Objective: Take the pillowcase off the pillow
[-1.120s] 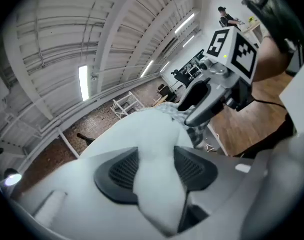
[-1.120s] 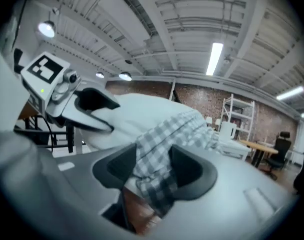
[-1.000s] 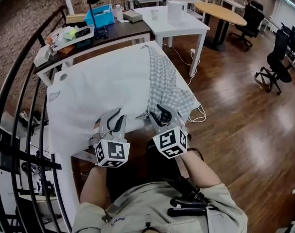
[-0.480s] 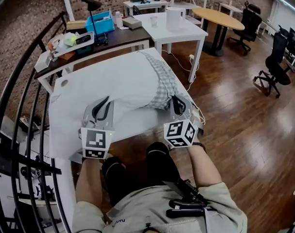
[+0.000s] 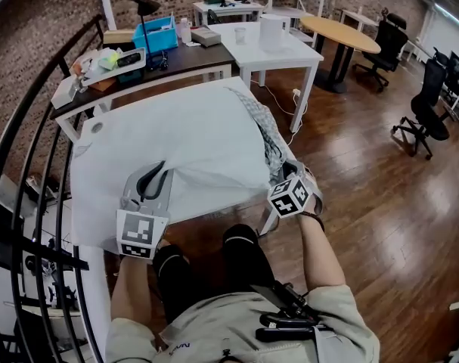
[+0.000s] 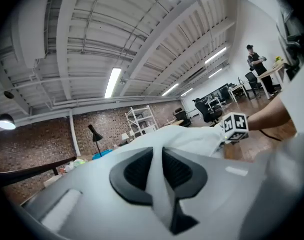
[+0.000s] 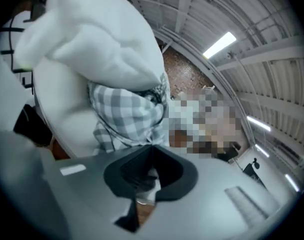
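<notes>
At the near edge of the table (image 5: 89, 150) my left gripper (image 5: 155, 176), jaws just eased slightly, pinches the white pillow (image 5: 191, 134). My right gripper (image 7: 152, 154), just closed, clamps the checked pillowcase (image 5: 268, 138) at the right corner. I judge the stripping underway; next, draw them apart.

Your room is bright. Long ceiling lights (image 6: 113, 82) shine above your left gripper (image 6: 158, 174). The wood floor (image 5: 380, 165) to the right of your right gripper (image 7: 150, 171) gleams. Both gripper views bend round, with dark corners. Close to the jaws, everything looks soft and blurry.
</notes>
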### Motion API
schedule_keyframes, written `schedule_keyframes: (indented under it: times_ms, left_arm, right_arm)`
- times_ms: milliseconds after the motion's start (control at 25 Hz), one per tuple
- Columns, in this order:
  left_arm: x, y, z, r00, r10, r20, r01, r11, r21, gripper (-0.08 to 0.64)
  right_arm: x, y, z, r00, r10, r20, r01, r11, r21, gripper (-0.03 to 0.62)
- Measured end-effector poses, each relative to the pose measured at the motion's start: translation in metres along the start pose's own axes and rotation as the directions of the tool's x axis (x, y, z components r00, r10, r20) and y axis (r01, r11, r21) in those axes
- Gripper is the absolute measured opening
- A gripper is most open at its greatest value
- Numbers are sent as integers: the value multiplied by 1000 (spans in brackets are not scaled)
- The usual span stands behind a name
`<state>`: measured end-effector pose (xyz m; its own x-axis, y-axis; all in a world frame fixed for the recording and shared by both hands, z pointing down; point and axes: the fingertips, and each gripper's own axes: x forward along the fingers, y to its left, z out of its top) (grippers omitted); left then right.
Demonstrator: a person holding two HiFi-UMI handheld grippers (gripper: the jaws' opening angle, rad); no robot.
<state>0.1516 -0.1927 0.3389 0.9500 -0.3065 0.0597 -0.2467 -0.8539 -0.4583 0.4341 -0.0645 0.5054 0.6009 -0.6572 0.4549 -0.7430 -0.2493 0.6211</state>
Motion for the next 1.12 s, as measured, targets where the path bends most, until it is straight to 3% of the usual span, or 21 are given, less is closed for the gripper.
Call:
schedule_keyframes:
  times_ms: [80,160,240,360,480,600,680,800,880,960,1040,1080,1120]
  left_arm:
    - [-2,-25,-15,996,-85,-33,86,996,10,85]
    - [-11,-48,-21,987,-155,-51,157,987,28,151]
    - [-28,-59,-2,984,-181,-2,181,983,36,208]
    - [-47,-43,55,983,-108,147,114,993,-33,206]
    - [-36,1,66,996,16,90,-11,998,-59,206]
    - [8,37,53,999,48,-4,-48,999,-9,309]
    - [45,38,19,990,4,-138,-3,1000,6,344]
    - [75,7,-48,942,-133,-308,127,991,-37,297]
    - [73,-14,-73,938,-170,-303,162,985,-53,177]
    - [63,-25,-79,955,-144,-261,144,989,-20,83]
    - [52,-27,-78,973,-105,-206,113,993,25,50]
    - [47,-28,-77,980,-92,-178,101,994,41,44]
    - [43,-28,-76,985,-82,-153,90,995,51,43]
  right_arm:
    - [-6,-2,0,999,49,20,-50,998,50,30]
    - [-20,-9,3,993,94,66,-102,986,134,91]
    - [-41,-21,15,981,111,157,-143,966,213,120]
    - [-70,-47,53,929,114,353,-231,922,311,121]
    - [-83,-65,103,851,104,515,-320,880,350,120]
    - [-63,-69,141,827,112,551,-330,890,315,120]
    - [-41,-67,162,828,126,546,-332,895,297,120]
    - [-3,-65,185,855,138,499,-300,917,261,120]
    - [22,-65,192,881,147,450,-274,934,231,121]
    - [43,-63,199,895,168,414,-269,942,199,120]
    - [61,-65,206,907,162,389,-244,955,171,103]
    - [70,-68,209,919,142,369,-214,963,163,14]
    - [79,-74,209,934,112,339,-175,972,160,3]
